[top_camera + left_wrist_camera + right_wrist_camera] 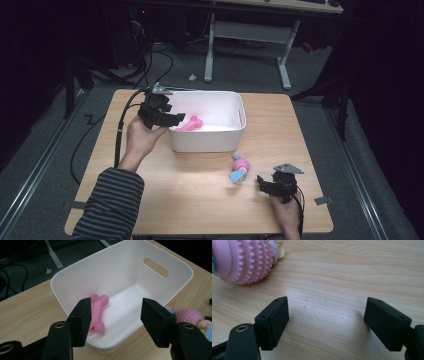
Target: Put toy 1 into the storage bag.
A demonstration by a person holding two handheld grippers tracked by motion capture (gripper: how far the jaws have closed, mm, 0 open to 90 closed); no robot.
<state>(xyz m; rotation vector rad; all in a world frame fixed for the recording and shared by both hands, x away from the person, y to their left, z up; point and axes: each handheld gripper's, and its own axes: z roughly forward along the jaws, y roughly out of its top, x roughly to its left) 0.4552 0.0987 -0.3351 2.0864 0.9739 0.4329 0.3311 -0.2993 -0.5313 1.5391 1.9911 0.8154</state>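
Left gripper (176,121): black, two-jawed, held in the person's left hand (141,137) over the near-left corner of the white bin (240,112); jaws parted with nothing between the pads, released.

Item 1, pink bone toy (98,312): soft pink rubber, bone-shaped, knobbed at both ends, edges and faces covered in small raised nubs. Lies flat on the floor of the bin, close to its left wall, one end toward the near wall. In the left gripper view it sits just past the left jaw, apart from both pads.

Item 2, white bin: rectangular plastic tub, rounded corners, slot handle cut in the end wall. Stands on the wooden table (200,200), left of centre, toward the far side.

Item 3, pink studded ball toy (240,169): ribbed pink ball with rows of nubs, joined to pale blue and yellow fabric. Lies on the table just near of the bin's right corner, outside it.

Right gripper (263,183): black, held in the right hand (287,215) low at the near-right of the table, just right of the ball toy; jaws wide apart over bare wood, holding nothing.
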